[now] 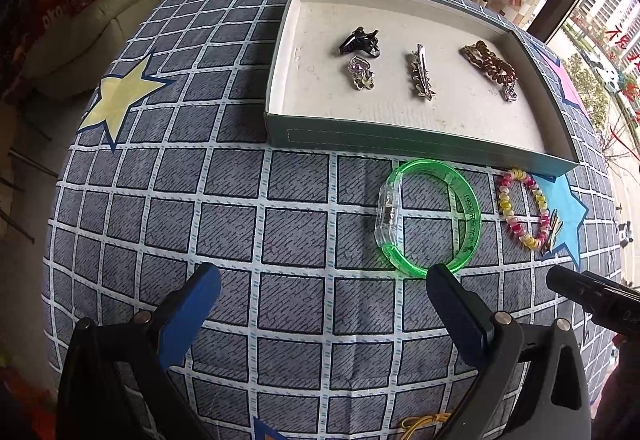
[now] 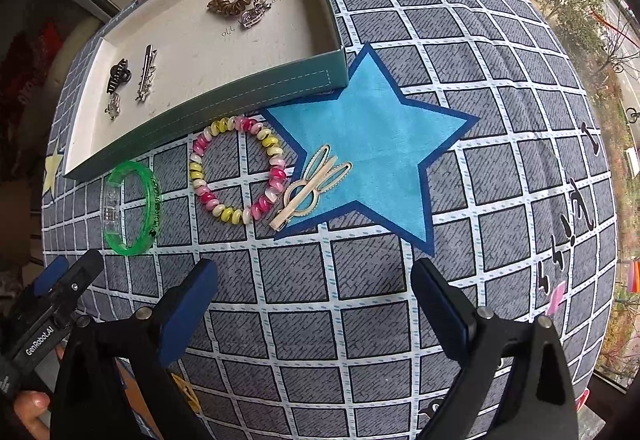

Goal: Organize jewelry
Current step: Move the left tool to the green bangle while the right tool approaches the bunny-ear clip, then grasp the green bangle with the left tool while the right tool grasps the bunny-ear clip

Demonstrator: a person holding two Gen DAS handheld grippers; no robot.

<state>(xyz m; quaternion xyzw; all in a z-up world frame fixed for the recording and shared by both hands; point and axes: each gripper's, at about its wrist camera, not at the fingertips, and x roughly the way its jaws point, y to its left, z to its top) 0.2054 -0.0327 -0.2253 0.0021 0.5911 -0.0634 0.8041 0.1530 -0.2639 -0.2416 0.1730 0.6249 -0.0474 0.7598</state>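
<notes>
My left gripper [image 1: 324,280] and right gripper [image 2: 314,276], both wide and empty, hang above the green bangle [image 1: 430,218], beaded bracelet [image 2: 239,170] and bunny clip [image 2: 312,186] beside the tray [image 2: 240,92].

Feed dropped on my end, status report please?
Both grippers, left and right, open, empty. Green bangle, spiral hair tie, rabbit clip outside box. Nothing blocking.

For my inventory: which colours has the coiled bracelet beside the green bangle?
Pink, yellow and white coiled bracelet; clearest in the right wrist view.
</notes>
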